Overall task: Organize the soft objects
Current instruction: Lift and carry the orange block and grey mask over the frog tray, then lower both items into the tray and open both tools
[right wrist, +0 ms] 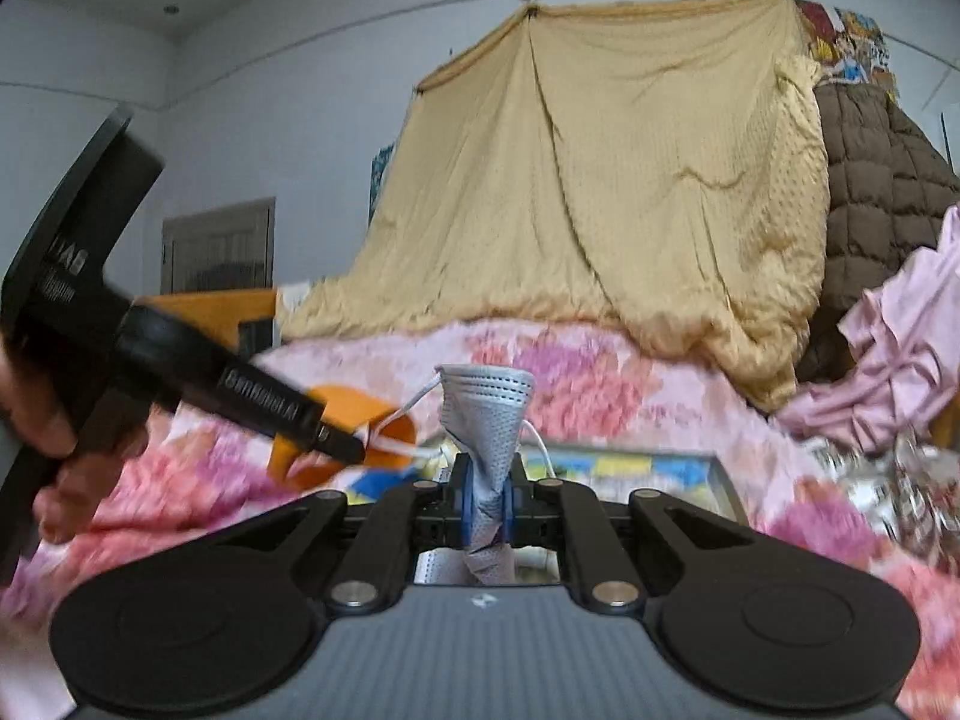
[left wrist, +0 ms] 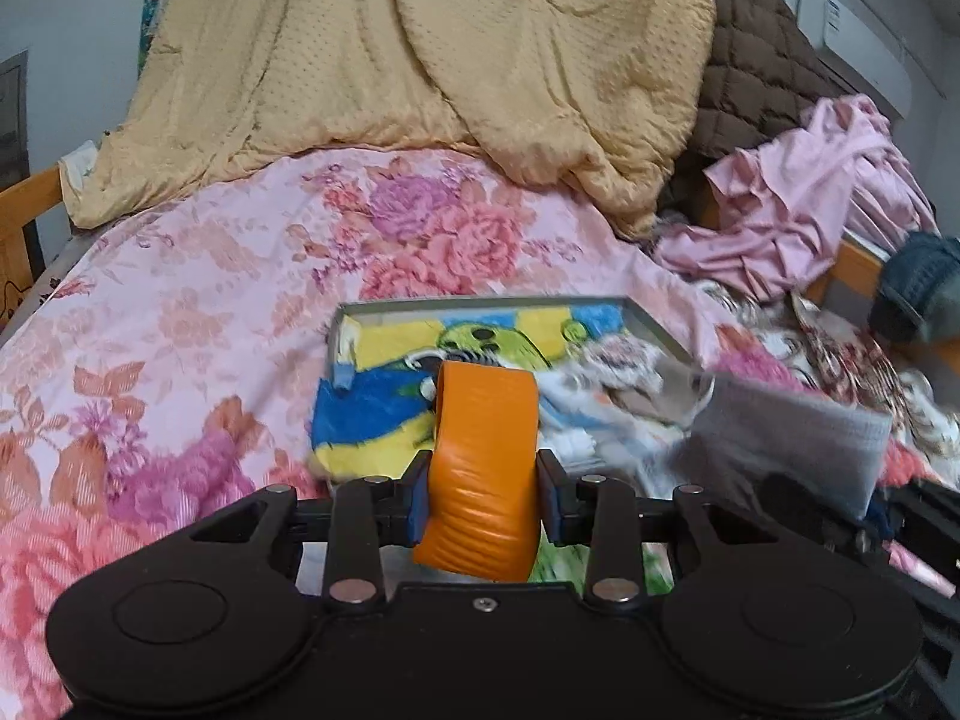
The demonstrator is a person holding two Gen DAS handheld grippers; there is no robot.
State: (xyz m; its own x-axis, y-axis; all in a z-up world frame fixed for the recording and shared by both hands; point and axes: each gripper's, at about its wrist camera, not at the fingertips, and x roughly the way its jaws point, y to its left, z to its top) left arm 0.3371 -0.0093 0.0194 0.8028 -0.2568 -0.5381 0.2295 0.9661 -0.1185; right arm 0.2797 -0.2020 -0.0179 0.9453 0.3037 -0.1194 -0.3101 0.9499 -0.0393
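My left gripper (left wrist: 485, 492) is shut on a curved orange soft band (left wrist: 486, 462) and holds it above a shallow grey tray (left wrist: 480, 304) on the bed. A blue, yellow and green towel (left wrist: 384, 414) and some white and patterned soft pieces lie in the tray. My right gripper (right wrist: 487, 501) is shut on a crumpled grey face mask (right wrist: 489, 414), whose white ear loops hang loose. The mask (left wrist: 786, 438) also shows blurred at the right of the left wrist view. In the right wrist view the left gripper (right wrist: 354, 450) with the orange band (right wrist: 348, 414) sits to the left.
A pink floral sheet (left wrist: 210, 300) covers the bed. A tan quilt (left wrist: 420, 60) hangs at the back, with a brown quilted coat (left wrist: 756, 78) beside it. A pink garment (left wrist: 804, 198) and a blue knitted item (left wrist: 918, 288) lie at the right. A wooden bed rail (left wrist: 30, 204) runs along the left.
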